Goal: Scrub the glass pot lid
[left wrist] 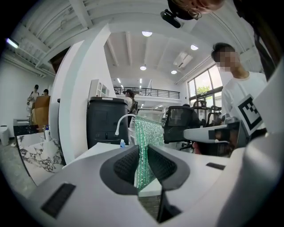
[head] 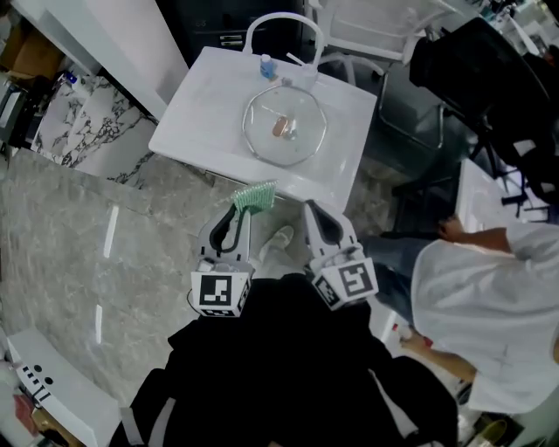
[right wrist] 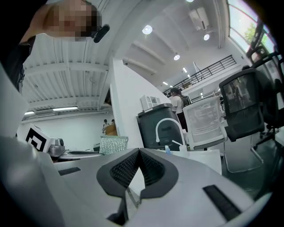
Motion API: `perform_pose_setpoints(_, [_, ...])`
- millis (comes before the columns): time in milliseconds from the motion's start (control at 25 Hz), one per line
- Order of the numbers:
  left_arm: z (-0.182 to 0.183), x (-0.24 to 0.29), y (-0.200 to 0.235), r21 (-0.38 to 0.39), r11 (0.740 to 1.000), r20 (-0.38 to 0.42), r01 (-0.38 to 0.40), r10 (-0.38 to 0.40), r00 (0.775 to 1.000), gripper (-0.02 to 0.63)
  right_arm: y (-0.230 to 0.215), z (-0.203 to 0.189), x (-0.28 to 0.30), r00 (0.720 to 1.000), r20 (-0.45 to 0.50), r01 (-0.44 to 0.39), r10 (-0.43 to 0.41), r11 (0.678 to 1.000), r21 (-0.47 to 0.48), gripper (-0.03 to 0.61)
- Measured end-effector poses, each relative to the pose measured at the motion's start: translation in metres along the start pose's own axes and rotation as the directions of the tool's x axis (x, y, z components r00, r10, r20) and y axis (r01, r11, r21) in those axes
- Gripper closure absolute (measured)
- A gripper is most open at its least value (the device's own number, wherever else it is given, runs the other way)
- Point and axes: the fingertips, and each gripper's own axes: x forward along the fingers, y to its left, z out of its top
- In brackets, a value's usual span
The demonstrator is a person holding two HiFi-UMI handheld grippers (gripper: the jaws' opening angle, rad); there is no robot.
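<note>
1. The glass pot lid lies flat at the middle of the white table, with its knob up.
2. A white faucet arches over the far edge, and a small blue-capped bottle stands just beside it.
3. The left gripper hangs off the near edge, jaws clamped on a green scrubbing pad that stands upright above them, apart from the lid.
4. The right gripper is alongside it, jaws pressed together with nothing between them.

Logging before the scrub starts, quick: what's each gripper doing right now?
Left gripper: shut on the green scouring pad.
Right gripper: shut, holding nothing.
</note>
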Motion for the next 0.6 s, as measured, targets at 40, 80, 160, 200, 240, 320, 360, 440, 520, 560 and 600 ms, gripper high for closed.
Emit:
perform_pose_setpoints(40, [0.002,0.011,0.005,-0.001,1.0,-0.004,0.0,0.0,1.0,0.548,-0.007,0.002,0.01,1.0,0.0,0.002,-0.002,1.0,0.002,0.575])
perform_pose_setpoints(80, [0.003,0.022,0.009,0.002,1.0,-0.009,0.002,-0.002,1.0,0.548,-0.013,0.003,0.02,1.0,0.002,0.004,-0.004,1.0,0.005,0.575])
perform_pose_setpoints(160, [0.004,0.043,0.015,0.012,1.0,-0.017,0.009,-0.009,1.0,0.548,-0.026,0.005,0.037,1.0,0.005,0.01,-0.01,1.0,0.011,0.575])
perform_pose_setpoints(200, [0.004,0.052,0.019,0.016,1.0,-0.022,0.014,-0.013,1.0,0.548,-0.032,0.006,0.044,1.0,0.005,0.015,-0.015,1.0,0.015,0.575])
perform_pose_setpoints(240, [0.006,0.062,0.022,0.02,1.0,-0.025,0.018,-0.017,1.0,0.548,-0.038,0.006,0.052,1.0,0.005,0.02,-0.02,1.0,0.018,0.575])
perform_pose_setpoints(320, [0.01,0.08,0.027,0.032,0.999,-0.028,0.026,-0.025,0.999,0.548,-0.05,0.008,0.067,0.999,0.003,0.032,-0.032,0.999,0.025,0.575])
perform_pose_setpoints(360, [0.011,0.088,0.029,0.037,0.999,-0.031,0.031,-0.029,0.999,0.548,-0.056,0.008,0.073,0.999,0.001,0.037,-0.037,0.999,0.029,0.575])
perform_pose_setpoints(440, [0.012,0.104,0.033,0.041,0.998,-0.042,0.039,-0.037,0.998,0.548,-0.066,0.009,0.084,0.999,-0.001,0.046,-0.046,0.998,0.036,0.575])
perform_pose_setpoints(520, [0.011,0.118,0.039,0.039,0.998,-0.053,0.045,-0.043,0.998,0.548,-0.074,0.008,0.095,0.999,0.0,0.054,-0.054,0.998,0.038,0.575])
perform_pose_setpoints(560, [0.011,0.125,0.042,0.035,0.998,-0.056,0.046,-0.043,0.997,0.548,-0.077,0.007,0.1,0.998,-0.003,0.058,-0.058,0.998,0.039,0.575])
perform_pose_setpoints(600, [0.011,0.13,0.044,0.032,0.998,-0.061,0.045,-0.043,0.997,0.548,-0.08,0.006,0.103,0.998,-0.007,0.063,-0.063,0.997,0.041,0.575])
